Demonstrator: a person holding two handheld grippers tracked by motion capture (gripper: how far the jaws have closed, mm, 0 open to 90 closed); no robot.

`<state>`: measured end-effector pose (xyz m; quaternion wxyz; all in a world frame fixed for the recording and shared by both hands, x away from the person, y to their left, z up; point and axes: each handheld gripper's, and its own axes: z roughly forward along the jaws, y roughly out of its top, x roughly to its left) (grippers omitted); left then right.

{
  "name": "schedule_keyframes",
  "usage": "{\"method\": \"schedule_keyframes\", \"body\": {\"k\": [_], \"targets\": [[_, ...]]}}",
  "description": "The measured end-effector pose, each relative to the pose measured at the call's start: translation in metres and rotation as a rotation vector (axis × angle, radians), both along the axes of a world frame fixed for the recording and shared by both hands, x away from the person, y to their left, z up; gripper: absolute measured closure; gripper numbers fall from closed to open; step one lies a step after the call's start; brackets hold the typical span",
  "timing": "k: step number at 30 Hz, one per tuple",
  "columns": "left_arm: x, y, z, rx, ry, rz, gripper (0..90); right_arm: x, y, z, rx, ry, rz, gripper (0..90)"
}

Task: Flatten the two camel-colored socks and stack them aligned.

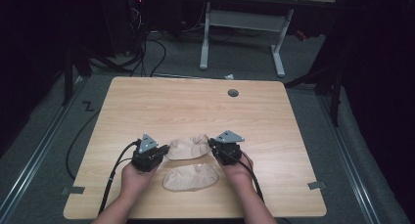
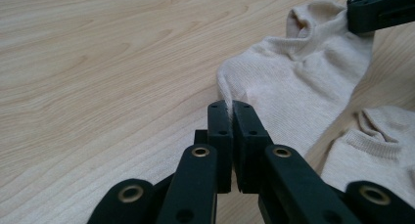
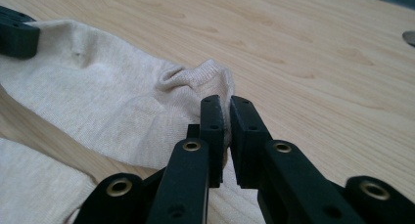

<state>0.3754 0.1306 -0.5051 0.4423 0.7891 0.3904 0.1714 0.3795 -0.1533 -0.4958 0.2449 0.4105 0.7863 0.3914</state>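
While we look down from above, we see two beige socks on the wooden table (image 1: 195,101): the far sock (image 1: 188,146) stretched between both grippers and the near sock (image 1: 191,177) lying loose just in front of it, close to the person's side of the table. The left gripper (image 1: 161,150) meets the far sock at its left end, and the right gripper (image 1: 214,145) meets it at the right end, where the cuff opens. From the left gripper view, we find the left gripper (image 2: 230,109) with its jaws pressed together on a thin raised fold at the sock's (image 2: 293,82) edge, and the other gripper's black tip (image 2: 379,9) touches the cuff at the upper right. From the right gripper view, the right gripper (image 3: 226,106) has its jaws nearly together, pinching the rim of the cuff on the far sock (image 3: 112,101); a narrow gap is left between the tips with fabric in it. The near sock (image 3: 34,185) is cut off at the lower left there, and at the right edge in the left gripper view (image 2: 377,145). The person's hands hide the gripper bodies partly from above, and we cannot make out the jaw tips in that view.
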Motion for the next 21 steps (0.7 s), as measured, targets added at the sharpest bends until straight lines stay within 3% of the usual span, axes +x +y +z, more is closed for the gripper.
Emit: {"method": "schedule_keyframes", "body": {"k": [7,13,16,21], "targets": [[-0.005,0.005,0.007,-0.020,0.004,-0.024,87.0,-0.008,-0.002,0.008,0.005,-0.031,0.005,84.6],[-0.021,0.006,0.012,0.008,-0.014,-0.040,87.0,-0.023,-0.005,0.018,-0.005,-0.069,0.022,84.5],[-0.031,0.006,0.017,-0.010,-0.021,-0.051,87.0,-0.033,-0.007,0.022,-0.007,-0.088,0.033,84.5],[-0.040,0.004,0.019,-0.002,-0.011,-0.070,87.0,-0.046,-0.012,0.021,-0.008,-0.080,0.046,84.5]]}}
